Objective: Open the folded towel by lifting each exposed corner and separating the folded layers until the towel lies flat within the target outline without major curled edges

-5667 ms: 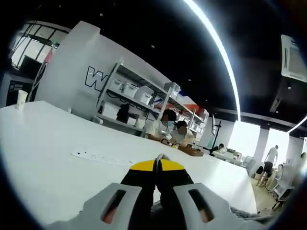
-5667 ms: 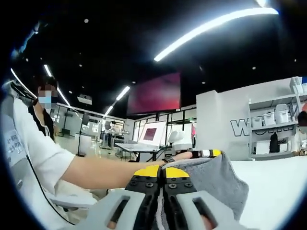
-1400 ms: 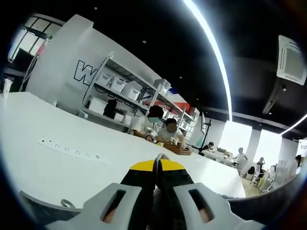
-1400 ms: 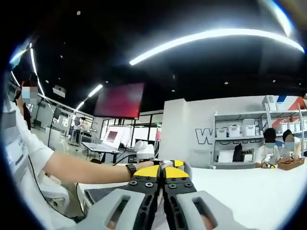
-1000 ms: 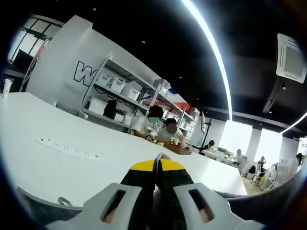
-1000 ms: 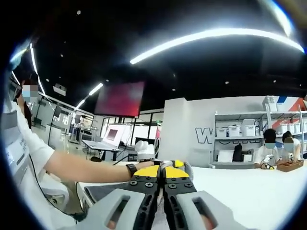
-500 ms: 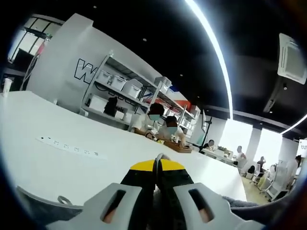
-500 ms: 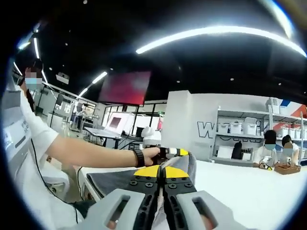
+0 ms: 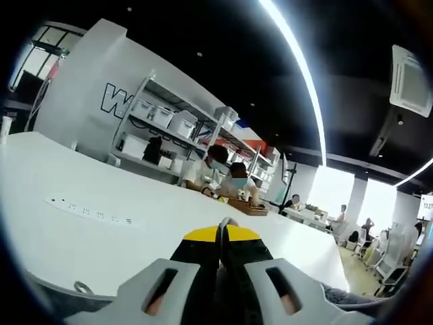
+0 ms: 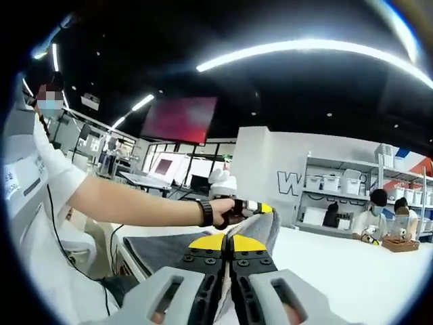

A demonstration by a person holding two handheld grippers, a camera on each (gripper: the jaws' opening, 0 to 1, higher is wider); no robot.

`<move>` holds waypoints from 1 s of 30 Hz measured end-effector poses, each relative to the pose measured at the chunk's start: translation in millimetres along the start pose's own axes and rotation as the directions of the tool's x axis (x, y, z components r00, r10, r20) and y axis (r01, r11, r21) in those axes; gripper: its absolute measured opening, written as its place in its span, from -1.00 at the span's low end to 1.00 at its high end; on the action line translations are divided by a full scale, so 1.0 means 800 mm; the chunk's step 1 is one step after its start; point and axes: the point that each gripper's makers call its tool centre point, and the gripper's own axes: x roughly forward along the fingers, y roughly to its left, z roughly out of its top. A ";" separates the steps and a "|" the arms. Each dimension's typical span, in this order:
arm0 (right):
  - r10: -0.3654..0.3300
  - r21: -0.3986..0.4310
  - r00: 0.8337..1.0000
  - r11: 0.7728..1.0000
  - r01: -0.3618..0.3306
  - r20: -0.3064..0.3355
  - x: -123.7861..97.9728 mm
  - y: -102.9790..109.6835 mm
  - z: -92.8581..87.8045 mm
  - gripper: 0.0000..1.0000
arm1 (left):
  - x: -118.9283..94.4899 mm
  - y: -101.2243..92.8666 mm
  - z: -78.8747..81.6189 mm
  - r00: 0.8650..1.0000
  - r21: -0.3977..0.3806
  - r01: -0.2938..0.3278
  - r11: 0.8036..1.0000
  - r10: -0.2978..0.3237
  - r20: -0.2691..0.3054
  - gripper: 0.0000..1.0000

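Towel (image 10: 260, 227), grey: a fold rises at centre of the right gripper view, just above the right gripper (image 10: 228, 245), whose jaws are closed on the cloth; dark fabric spreads lower left over the white tabletop (image 10: 352, 277). Left gripper (image 9: 222, 235), lower centre of the left gripper view, jaws pressed together on the towel's edge. Shelving (image 9: 169, 135) at upper left.
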 end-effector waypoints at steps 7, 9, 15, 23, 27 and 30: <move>-0.011 0.001 1.000 1.000 0.011 -0.001 -0.005 -0.005 -0.005 -1.00 | 0.005 -0.002 0.002 1.000 0.007 -0.004 1.000 0.004 -0.010 -0.98; -0.017 -0.003 1.000 1.000 0.017 0.001 -0.008 -0.007 -0.006 -1.00 | 0.007 -0.006 0.001 1.000 0.017 0.003 1.000 -0.003 -0.010 -0.98; -0.029 -0.004 1.000 1.000 0.029 -0.003 -0.013 -0.010 -0.012 -1.00 | 0.015 -0.009 -0.006 1.000 0.007 0.011 1.000 -0.010 -0.016 -0.98; -0.045 0.009 0.999 0.999 0.045 -0.005 -0.021 -0.019 -0.019 -1.00 | 0.022 -0.011 -0.023 0.999 -0.080 0.018 0.997 -0.021 -0.045 -0.98; -0.050 -0.003 0.999 0.999 0.050 -0.006 -0.023 -0.019 -0.026 -1.00 | 0.024 -0.010 -0.028 0.998 -0.131 0.010 0.991 -0.019 -0.063 -0.98; -0.044 0.000 0.999 0.999 0.044 -0.009 -0.024 -0.018 -0.032 -1.00 | 0.023 -0.011 -0.035 0.997 -0.179 0.000 0.984 -0.014 -0.076 -0.98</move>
